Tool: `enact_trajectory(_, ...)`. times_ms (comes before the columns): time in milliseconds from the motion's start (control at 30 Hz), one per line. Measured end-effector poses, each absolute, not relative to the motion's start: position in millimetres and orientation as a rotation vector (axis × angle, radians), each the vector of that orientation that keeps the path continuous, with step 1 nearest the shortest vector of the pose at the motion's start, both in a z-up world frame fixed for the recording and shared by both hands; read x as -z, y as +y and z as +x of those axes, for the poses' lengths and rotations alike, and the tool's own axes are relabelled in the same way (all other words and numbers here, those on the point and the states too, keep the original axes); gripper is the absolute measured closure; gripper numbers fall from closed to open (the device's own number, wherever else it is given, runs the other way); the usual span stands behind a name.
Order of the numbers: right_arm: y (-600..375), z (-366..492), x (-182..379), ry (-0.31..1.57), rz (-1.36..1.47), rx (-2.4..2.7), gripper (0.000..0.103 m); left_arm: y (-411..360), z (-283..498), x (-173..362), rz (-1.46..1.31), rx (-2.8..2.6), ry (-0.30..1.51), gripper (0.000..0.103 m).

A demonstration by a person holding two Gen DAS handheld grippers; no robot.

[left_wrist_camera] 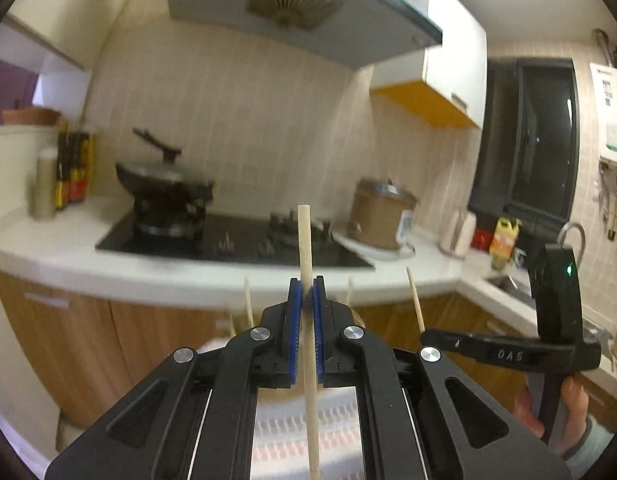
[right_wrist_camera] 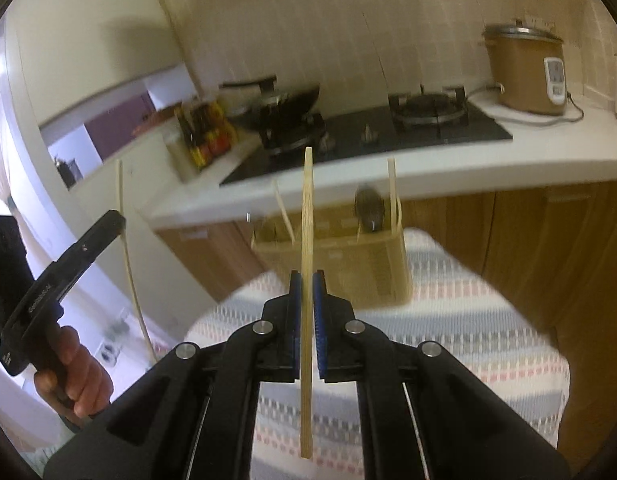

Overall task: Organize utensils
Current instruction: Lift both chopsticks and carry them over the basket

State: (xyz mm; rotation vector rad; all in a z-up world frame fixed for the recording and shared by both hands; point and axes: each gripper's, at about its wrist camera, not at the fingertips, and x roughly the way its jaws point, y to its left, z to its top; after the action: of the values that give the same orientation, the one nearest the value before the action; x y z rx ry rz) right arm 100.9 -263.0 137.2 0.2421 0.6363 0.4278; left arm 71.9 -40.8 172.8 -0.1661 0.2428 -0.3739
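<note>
My left gripper is shut on a pale wooden chopstick that stands upright between its blue pads. My right gripper is shut on a second bamboo chopstick, also upright. A beige utensil holder stands on a striped cloth ahead of the right gripper, with several chopsticks and a dark spoon sticking out of it. The left gripper also shows in the right wrist view at the left, with its chopstick. The right gripper shows in the left wrist view at the right with its chopstick.
A striped cloth covers the surface under the holder. Behind it runs a white counter with a black gas hob, a wok, sauce bottles and a brown rice cooker. A sink sits at the right.
</note>
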Motion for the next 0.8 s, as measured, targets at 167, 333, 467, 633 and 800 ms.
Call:
enact_trajectory(167, -259.0, 133.0, -147.3, 0.550, 0.240, -0.383, 0.099, -41.7, 97.1, -191.6, -0.185, 0.356, 0.153, 0.100)
enact_trajectory(333, -259.5, 167.9, -151.2, 0.481, 0.237, -0.322, 0.099, -42.2, 133.2, -193.1, -0.230, 0.355, 0.108, 0.099)
enact_trajectory(467, -264.6, 193.3, -152.2, 0.417, 0.254, -0.274, 0.099, -43.3, 166.3, -186.8, -0.255, 0.340, 0.086, 0.099)
enact_trajectory(633, -270.7, 222.5, -148.6, 0.333, 0.260, -0.263, 0.099, -42.8, 203.5, -171.9, -0.287, 0.320, 0.100, 0.099)
enact_trajectory(800, -266.3, 241.7, -135.3, 0.290, 0.232, -0.245, 0.099, -39.3, 223.9, -155.0, -0.305, 0.302, 0.105, 0.099)
